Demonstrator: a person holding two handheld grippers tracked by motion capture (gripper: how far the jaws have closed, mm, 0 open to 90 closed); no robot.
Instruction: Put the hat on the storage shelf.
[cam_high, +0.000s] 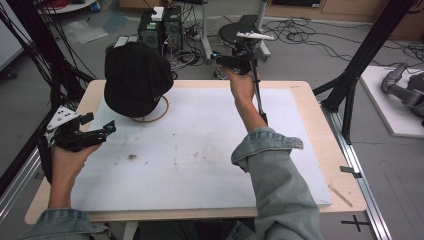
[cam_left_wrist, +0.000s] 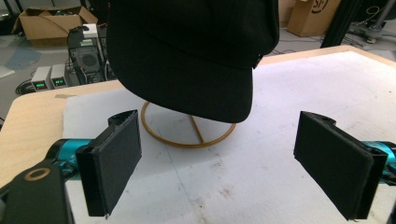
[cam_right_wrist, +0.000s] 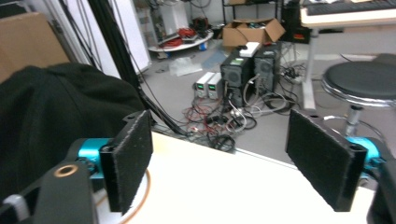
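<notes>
On the far left part of the table (cam_high: 305, 100), a black cap (cam_high: 136, 77) is sitting on a thin ring-shaped wire stand (cam_high: 159, 116), brim pointing toward our side. We are holding the left gripper (cam_high: 102, 134) low and near the left edge, aimed at the cap, with its jaws spread wide and nothing between them; in the left gripper view the brim (cam_left_wrist: 196, 100) is hanging just above and beyond the open pads (cam_left_wrist: 116, 158). We are keeping the right gripper (cam_high: 220, 59) up at the far edge of the table, to the right of the cap and apart from it, jaws likewise spread and empty; in its own view the cap's crown (cam_right_wrist: 51, 116) is bulging at the left.

We are judging the cap to be light and soft: the cloth crown will probably cave in under a pinch, while the brim looks stiffer and flatter (the better handle, we think). Taking hold there, or pinching the crown from both sides, seems sensible. The stand looks slight and loose on the white mat (cam_high: 200, 160), so lifting straight up may keep it from tipping or dragging along.
</notes>
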